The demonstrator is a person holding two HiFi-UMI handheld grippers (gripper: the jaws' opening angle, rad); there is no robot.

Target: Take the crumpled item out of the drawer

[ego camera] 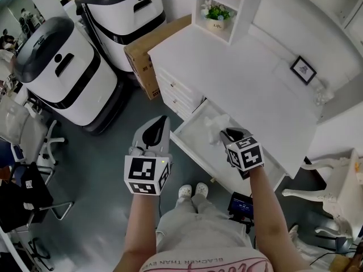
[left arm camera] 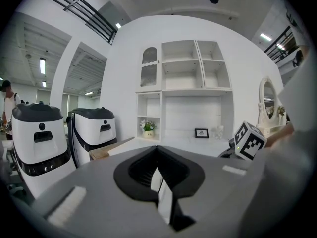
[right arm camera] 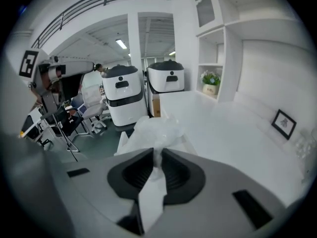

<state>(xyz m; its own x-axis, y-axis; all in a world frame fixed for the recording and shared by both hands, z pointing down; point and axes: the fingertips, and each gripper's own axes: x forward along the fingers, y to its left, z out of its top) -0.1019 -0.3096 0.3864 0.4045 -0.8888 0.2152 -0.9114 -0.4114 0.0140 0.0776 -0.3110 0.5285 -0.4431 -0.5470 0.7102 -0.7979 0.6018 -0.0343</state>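
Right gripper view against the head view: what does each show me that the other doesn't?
Only the right gripper view: the right gripper close up, its jaws closed on the white crumpled item, with a fold pinched between them. Only the head view: the whole open drawer, the person's shoes and the white chair. Both: the crumpled item, the white desk, the potted plant, the picture frame and the two white machines.
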